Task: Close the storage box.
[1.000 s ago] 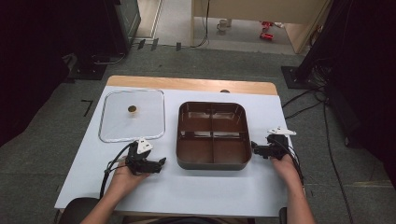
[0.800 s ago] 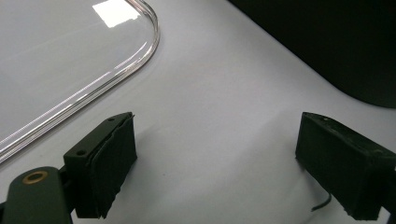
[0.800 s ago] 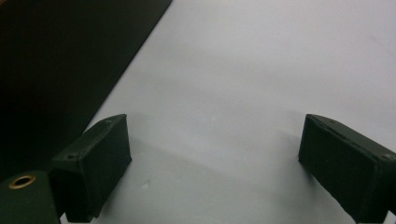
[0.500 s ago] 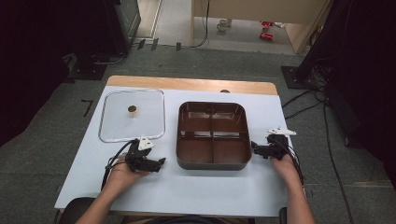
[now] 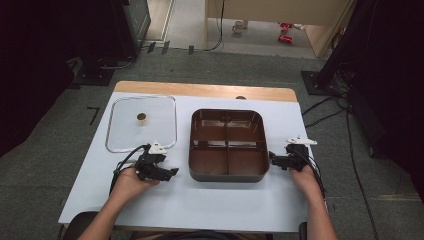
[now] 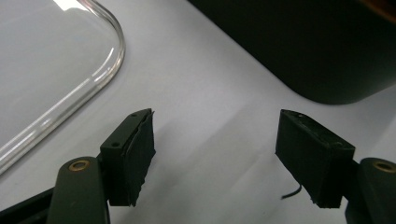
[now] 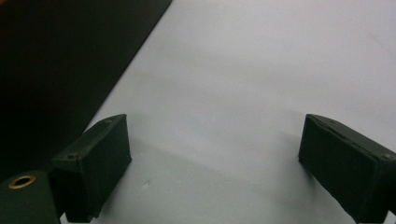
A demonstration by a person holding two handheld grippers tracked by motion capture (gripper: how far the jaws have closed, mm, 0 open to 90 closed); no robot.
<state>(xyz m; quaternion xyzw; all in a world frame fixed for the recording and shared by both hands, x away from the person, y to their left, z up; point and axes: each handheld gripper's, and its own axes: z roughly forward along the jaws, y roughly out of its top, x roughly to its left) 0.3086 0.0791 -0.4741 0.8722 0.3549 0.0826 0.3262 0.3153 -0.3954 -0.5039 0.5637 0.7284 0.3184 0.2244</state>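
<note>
A dark brown square tray (image 5: pixel 227 174) with four compartments sits in the middle of the white table (image 5: pixel 200 200). Its clear lid (image 5: pixel 125 135) with a small gold knob (image 5: pixel 141 117) lies flat to the tray's left. My left gripper (image 5: pixel 172 172) rests on the table just left of the tray's near corner, open with nothing between its jaws (image 6: pixel 217 154). My right gripper (image 5: pixel 272 159) rests beside the tray's right wall, open and empty too (image 7: pixel 215 163). The tray's dark wall (image 6: pixel 303 46) and the lid's rounded corner (image 6: pixel 93 79) lie ahead of the left gripper.
A wooden strip (image 5: pixel 200 90) runs along the table's far edge. Dark equipment and cables (image 5: pixel 330 105) stand on the floor around the table. Bare white table lies in front of the tray, near the person's forearms (image 5: pixel 115 205).
The left gripper has shifted slightly; the right gripper, tray and lid have stayed where they were.
</note>
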